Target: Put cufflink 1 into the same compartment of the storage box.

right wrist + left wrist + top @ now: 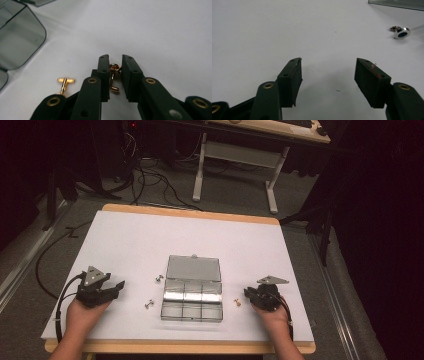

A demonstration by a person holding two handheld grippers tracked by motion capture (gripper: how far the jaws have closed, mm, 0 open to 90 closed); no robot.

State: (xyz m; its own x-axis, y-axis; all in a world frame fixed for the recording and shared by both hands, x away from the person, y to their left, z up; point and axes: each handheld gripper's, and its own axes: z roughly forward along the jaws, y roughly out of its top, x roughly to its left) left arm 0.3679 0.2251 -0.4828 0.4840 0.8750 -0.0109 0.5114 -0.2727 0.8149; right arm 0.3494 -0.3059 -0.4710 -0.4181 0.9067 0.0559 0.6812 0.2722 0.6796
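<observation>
Your right gripper (pixel 115 65) has a gold cufflink (pixel 113 76) between its jaws — they stand close together around it, the round head up near the tips and the toggle bar hanging lower toward the hinge, but whether the pads truly press on it or only bracket it I cannot tell. Treat the piece as tiny, light, rigid and polished: it will likely skid or pivot out of a glancing pinch, so take it across the post or square across the head, not on the rounded edge. Just to the left of the same jaws, down beside the knuckle, lies a second gold cufflink (pixel 65 83) on the table (pixel 130 240); judged from here, it sits close enough to be nudged if you sweep sideways. Farther left and ahead of those jaws is the clear compartment box (pixel 20 37), lid open — its smooth wall is the one obstacle on that side. Your left gripper (pixel 328 72) rests with its jaws apart and nothing between them, bare table beneath. Ahead of it and off to the right lies a silver cufflink (pixel 401 32), well clear of the tips, the box edge beyond it.
</observation>
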